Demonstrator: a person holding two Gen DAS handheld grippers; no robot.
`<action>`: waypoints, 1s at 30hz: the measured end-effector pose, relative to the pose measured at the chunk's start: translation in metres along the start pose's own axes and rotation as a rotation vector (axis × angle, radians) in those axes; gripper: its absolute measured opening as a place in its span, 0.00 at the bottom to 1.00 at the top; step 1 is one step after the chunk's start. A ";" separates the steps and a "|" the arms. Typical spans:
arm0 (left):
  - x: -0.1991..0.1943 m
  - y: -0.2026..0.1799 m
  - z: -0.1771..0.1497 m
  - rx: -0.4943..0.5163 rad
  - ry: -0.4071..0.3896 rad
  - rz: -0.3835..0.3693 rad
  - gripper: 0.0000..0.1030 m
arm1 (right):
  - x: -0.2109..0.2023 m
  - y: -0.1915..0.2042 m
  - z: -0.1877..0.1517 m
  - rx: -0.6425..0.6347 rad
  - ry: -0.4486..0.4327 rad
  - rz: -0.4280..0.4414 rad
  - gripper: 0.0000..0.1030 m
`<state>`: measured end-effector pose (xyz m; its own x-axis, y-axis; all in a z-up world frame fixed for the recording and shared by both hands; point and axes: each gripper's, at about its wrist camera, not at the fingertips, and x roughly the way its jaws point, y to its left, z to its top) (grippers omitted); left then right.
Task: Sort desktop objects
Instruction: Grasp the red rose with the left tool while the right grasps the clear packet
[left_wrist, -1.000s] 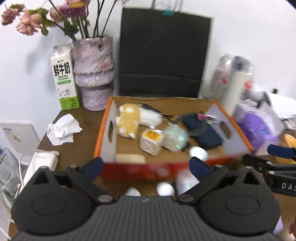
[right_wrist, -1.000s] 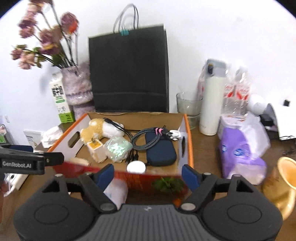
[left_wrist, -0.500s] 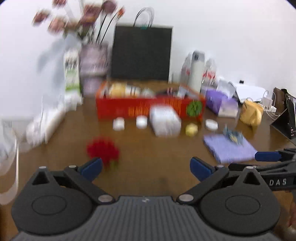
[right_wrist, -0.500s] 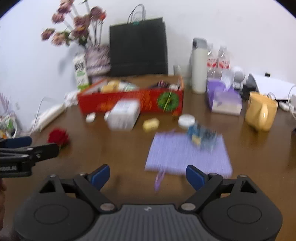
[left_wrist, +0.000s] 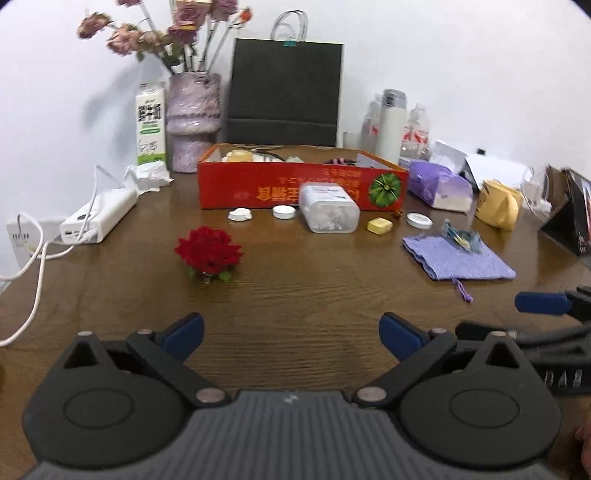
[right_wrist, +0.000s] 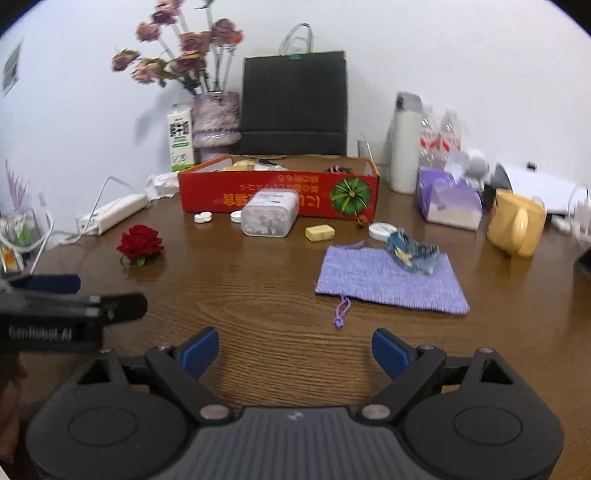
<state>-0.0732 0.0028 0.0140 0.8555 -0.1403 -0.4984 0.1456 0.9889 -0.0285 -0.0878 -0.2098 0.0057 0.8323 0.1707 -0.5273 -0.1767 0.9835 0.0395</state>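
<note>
You have pulled both grippers back from the red box (left_wrist: 295, 184). Your left gripper (left_wrist: 291, 332) and right gripper (right_wrist: 294, 352) hang over bare desk (right_wrist: 258, 295), jaws spread wide, holding nothing. The red rose (left_wrist: 207, 253) lies ahead.

Red cardboard box (right_wrist: 277, 199), open top, at 12 o'clock on the wooden desk; printing on its front reads upside down; contents partly visible over the rim.

Loose items in front of the box:
- Red fabric rose (right_wrist: 139, 245), 10 o'clock, upright, well apart from the others.
- Two white round caps (right_wrist: 203, 217), just beside the box front.
- Clear plastic tub (right_wrist: 269, 218) of white pieces, touching or nearly touching the box.
- Small yellow block (right_wrist: 320, 233), 12 o'clock.
- White round lid (right_wrist: 380, 230), 1 o'clock.
- Purple knit pouch (right_wrist: 388, 282), flat, 1 o'clock, drawstring trailing toward the camera.
- Crumpled blue wrapper (right_wrist: 412, 253) on the pouch's far corner.
</note>
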 end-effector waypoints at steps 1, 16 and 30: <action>0.001 -0.002 0.000 0.005 0.004 0.005 1.00 | 0.000 -0.002 0.000 0.015 -0.003 0.000 0.87; 0.075 0.046 0.055 -0.072 0.075 0.134 1.00 | 0.055 -0.075 0.063 0.108 -0.015 -0.181 0.62; 0.087 0.061 0.076 -0.186 0.065 0.027 0.32 | 0.105 -0.083 0.086 0.124 -0.019 -0.134 0.04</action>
<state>0.0478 0.0471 0.0345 0.8228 -0.1160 -0.5563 0.0236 0.9851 -0.1705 0.0598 -0.2682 0.0200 0.8542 0.0380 -0.5185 0.0012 0.9972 0.0749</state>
